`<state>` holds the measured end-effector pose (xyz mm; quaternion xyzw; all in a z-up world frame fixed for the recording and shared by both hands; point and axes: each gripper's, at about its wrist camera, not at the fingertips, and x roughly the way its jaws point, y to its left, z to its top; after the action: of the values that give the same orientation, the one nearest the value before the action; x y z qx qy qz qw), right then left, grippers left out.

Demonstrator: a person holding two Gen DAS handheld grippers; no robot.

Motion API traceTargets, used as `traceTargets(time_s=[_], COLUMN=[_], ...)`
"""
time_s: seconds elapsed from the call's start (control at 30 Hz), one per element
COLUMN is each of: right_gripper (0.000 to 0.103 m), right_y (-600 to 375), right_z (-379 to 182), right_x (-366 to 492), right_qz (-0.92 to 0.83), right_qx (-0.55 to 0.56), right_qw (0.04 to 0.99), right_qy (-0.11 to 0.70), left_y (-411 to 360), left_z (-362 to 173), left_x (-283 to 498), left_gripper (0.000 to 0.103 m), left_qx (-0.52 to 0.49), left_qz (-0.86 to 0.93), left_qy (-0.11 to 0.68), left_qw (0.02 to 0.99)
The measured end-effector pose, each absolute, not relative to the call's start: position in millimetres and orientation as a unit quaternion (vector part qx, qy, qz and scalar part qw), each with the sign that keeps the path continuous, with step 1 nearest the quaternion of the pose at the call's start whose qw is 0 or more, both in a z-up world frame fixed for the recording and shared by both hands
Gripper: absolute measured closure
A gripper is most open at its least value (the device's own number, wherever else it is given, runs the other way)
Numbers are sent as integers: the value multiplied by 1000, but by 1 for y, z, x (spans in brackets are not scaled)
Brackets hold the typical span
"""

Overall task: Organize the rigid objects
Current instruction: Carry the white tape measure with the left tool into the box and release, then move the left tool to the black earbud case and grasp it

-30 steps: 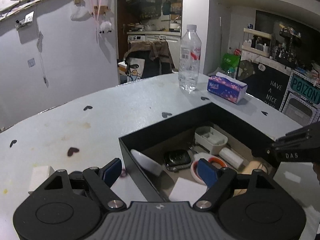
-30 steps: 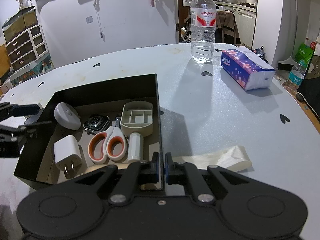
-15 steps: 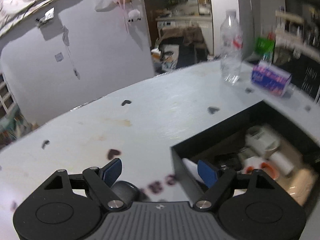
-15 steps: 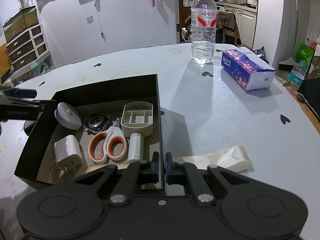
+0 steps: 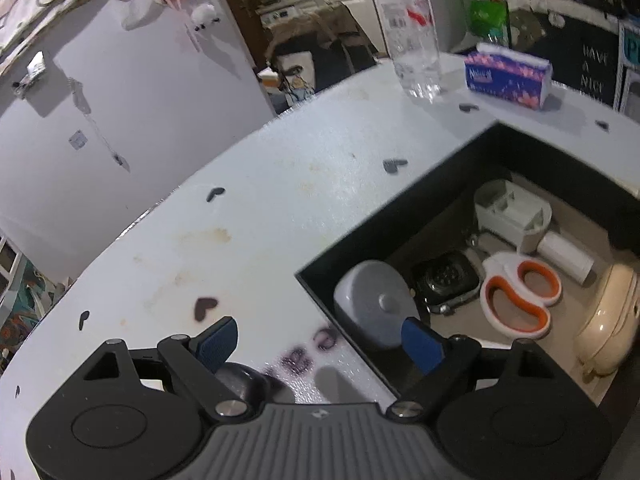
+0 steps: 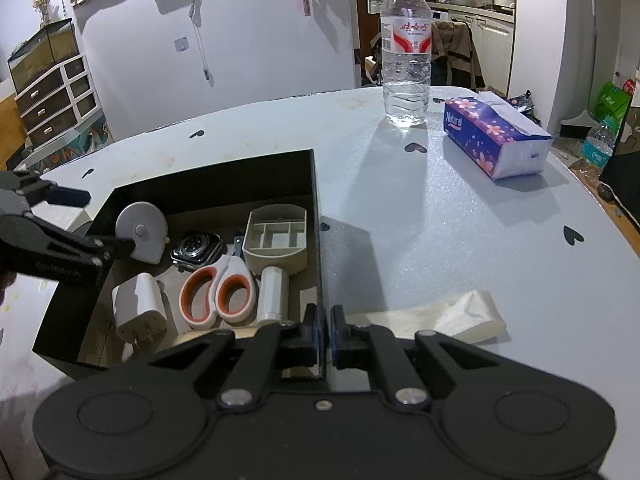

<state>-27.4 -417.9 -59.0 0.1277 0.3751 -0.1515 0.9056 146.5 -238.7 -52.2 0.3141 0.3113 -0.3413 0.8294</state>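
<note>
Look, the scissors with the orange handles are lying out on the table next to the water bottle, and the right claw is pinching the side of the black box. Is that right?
Not quite. The scissors lie inside the black box, between the white plug and the white tube, far from the water bottle. The right wrist view shows it. The right claw is indeed pinching the box's side wall.

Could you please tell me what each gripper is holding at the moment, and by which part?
The right gripper is shut on the black box, pinching its near-right wall. The left gripper is open and holds nothing.
</note>
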Motion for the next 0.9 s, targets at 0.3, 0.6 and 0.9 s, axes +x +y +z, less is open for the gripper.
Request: traceTargets(time_s=[0.3, 0.6, 0.9], right_gripper=[96, 96, 96], right_y=[-416, -417, -418], right_z=[-59, -58, -58], right_x=[-28, -29, -30], right_qz=[-152, -151, -151], right_qx=[128, 131, 130], right_qw=[906, 906, 906], right_qy=[374, 373, 373], left_y=[-246, -255, -234], left_z=[-36, -54, -23], left_x=[167, 170, 147], left_gripper=[13, 14, 13], left_qx=[336, 353, 271], left_qz=[-289, -306, -352], left_qy=[277, 307, 311], left_qw=[852, 829, 840])
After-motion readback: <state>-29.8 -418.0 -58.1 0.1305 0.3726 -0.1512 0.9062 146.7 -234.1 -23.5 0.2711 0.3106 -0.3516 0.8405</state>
